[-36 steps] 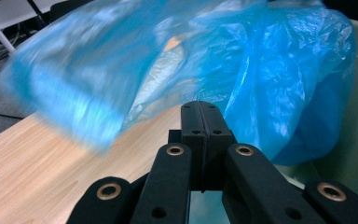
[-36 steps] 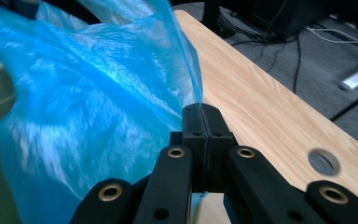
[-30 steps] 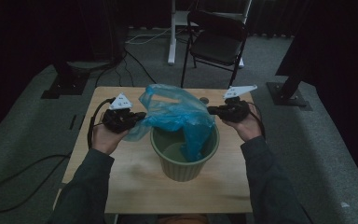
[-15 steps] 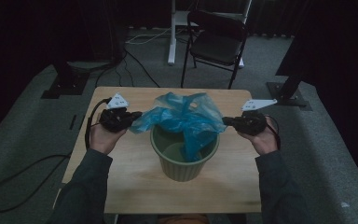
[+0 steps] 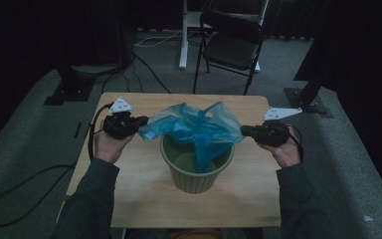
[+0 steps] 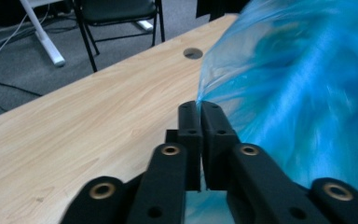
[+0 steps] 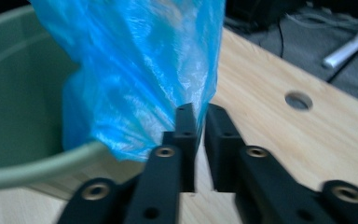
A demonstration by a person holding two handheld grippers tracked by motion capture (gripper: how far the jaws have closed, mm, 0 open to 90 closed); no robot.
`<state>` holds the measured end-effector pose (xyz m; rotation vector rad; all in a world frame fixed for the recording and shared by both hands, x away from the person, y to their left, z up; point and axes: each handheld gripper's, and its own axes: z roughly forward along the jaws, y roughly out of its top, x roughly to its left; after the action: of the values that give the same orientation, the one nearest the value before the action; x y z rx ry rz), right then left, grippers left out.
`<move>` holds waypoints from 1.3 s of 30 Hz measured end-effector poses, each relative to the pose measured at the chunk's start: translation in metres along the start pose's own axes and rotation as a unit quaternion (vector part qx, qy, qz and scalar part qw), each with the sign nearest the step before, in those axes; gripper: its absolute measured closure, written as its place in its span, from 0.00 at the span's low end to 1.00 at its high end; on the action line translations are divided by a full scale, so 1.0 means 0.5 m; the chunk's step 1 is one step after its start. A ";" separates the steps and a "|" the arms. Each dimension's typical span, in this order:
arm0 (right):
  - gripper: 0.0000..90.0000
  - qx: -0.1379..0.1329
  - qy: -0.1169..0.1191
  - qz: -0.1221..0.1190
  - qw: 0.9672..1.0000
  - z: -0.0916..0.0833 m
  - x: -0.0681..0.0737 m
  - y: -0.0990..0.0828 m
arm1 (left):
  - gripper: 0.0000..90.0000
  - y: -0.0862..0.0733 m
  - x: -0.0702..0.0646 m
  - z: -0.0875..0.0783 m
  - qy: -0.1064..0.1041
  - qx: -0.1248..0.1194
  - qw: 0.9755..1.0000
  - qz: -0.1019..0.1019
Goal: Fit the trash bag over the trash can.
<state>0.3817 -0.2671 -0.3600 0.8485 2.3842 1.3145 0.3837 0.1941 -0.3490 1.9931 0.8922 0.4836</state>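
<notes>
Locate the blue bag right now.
In the high view the blue bag is stretched over the green bin at table centre, between the left gripper and right gripper, part hanging inside the bin.

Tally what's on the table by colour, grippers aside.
Blue: 1, the bag
Green: 1, the bin
Total: 2

The pale wooden worktop (image 5: 129, 194) carries one round sage-green plastic bin (image 5: 197, 172) near its middle and one crinkled translucent blue plastic bag (image 5: 199, 129) draped over the bin's rim. Two black hand-held grippers flank them, the left hand-held gripper (image 5: 144, 121) and the right hand-held gripper (image 5: 244, 131).
</notes>
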 end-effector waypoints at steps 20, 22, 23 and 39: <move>0.72 -0.030 0.035 -0.053 0.998 0.032 0.062 0.085 | 0.84 0.026 -0.030 -0.003 -0.018 -0.016 1.000 0.018; 0.70 -0.034 0.034 -0.062 0.997 0.038 0.070 0.095 | 0.84 0.028 -0.033 -0.002 -0.019 -0.015 1.000 0.019; 0.70 -0.035 0.031 -0.066 0.997 0.039 0.073 0.098 | 0.84 0.029 -0.035 -0.001 -0.020 -0.015 0.999 0.021; 0.98 0.013 0.028 -0.067 0.997 0.074 0.084 0.095 | 1.00 0.025 -0.031 0.003 -0.017 -0.010 1.000 0.019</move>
<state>0.3843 -0.1971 -0.3390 0.6536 2.4594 1.2727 0.3790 0.1772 -0.3392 1.9963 0.8268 0.4770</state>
